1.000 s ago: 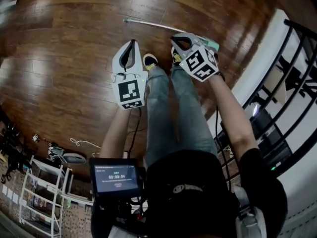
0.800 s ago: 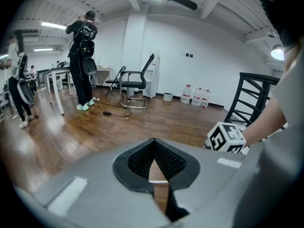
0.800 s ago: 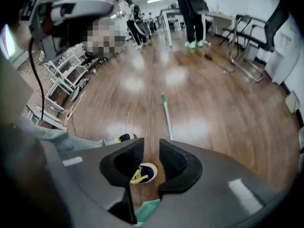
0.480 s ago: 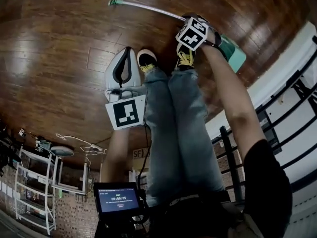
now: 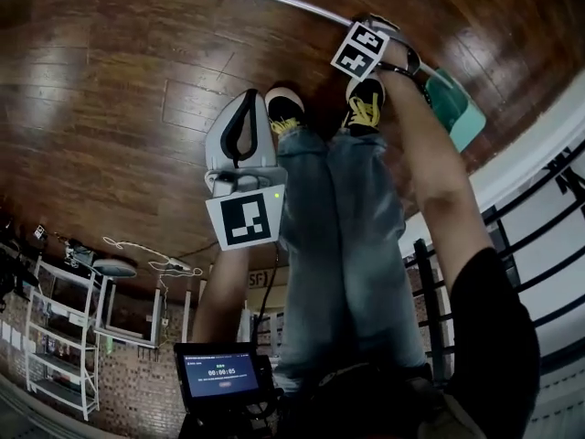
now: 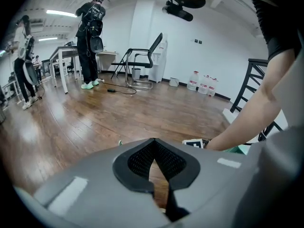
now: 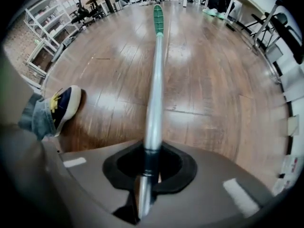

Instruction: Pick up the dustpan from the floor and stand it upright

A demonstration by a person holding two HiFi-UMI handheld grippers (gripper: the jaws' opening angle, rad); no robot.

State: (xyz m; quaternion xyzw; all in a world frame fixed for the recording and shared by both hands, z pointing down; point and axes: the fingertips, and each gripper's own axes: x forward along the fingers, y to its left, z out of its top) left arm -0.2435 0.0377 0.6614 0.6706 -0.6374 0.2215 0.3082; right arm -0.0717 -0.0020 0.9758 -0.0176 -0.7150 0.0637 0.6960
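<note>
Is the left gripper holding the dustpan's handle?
No, the left gripper has its jaws together on nothing; the dustpan handle lies apart from it.

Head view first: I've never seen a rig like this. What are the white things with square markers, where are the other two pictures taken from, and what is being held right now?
There is no robot here: a person holds a two-jaw gripper in each hand, and the marker cubes are part of those grippers. The head view looks steeply down from the person's head, past their legs to the wood floor. The other two pictures come from cameras riding on each gripper, looking along its jaws. On the floor lies a dustpan with a long metal handle. The right gripper points down at it. The handle runs between its jaws, which are closing on it. The left gripper is shut and holds nothing.
</note>
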